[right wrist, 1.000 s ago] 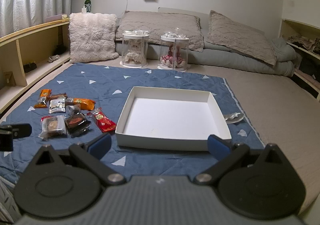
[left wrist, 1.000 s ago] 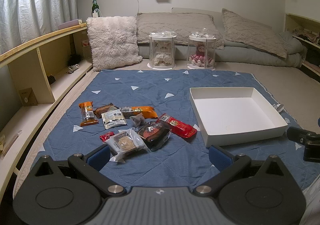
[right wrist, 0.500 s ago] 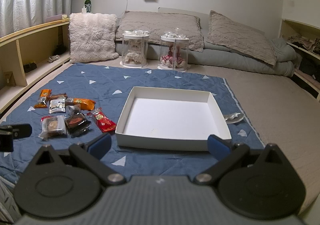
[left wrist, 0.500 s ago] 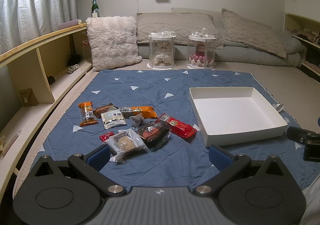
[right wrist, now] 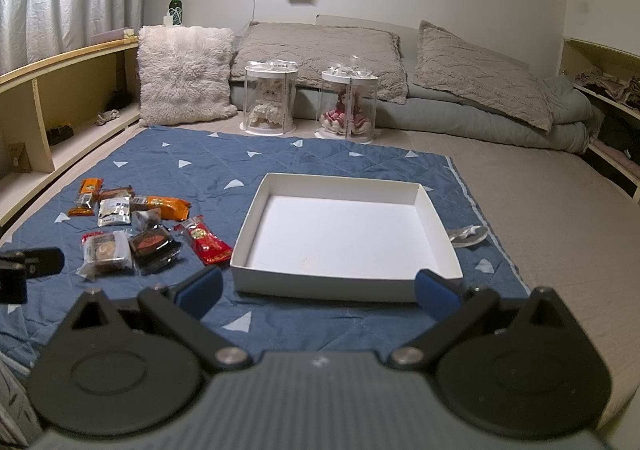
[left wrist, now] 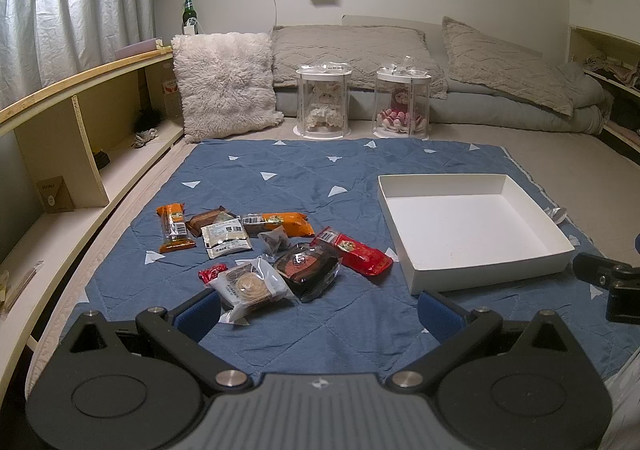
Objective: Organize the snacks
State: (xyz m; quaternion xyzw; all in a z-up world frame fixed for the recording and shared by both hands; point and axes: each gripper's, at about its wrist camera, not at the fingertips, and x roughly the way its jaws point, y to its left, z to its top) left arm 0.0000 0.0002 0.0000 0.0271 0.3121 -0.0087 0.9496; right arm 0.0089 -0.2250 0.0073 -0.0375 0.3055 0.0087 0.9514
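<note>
Several wrapped snacks lie in a loose cluster on the blue quilted mat (left wrist: 320, 178): an orange bar (left wrist: 173, 227), a silver packet (left wrist: 226, 237), a red packet (left wrist: 354, 255), a dark round cake (left wrist: 308, 269) and a clear-wrapped pastry (left wrist: 250, 286). An empty white box (left wrist: 472, 226) sits to their right, seen straight ahead as the white box (right wrist: 344, 238) in the right wrist view. My left gripper (left wrist: 318, 316) hangs open just short of the snacks, nothing between its fingers. My right gripper (right wrist: 318, 290) is open in front of the box's near wall.
Two clear display cases with dolls (left wrist: 323, 106) (left wrist: 402, 104) stand beyond the mat. A fluffy cushion (left wrist: 226, 84), grey pillows and folded bedding line the back wall. Wooden shelves (left wrist: 80, 130) run along the left. A clear wrapper (right wrist: 468, 236) lies right of the box.
</note>
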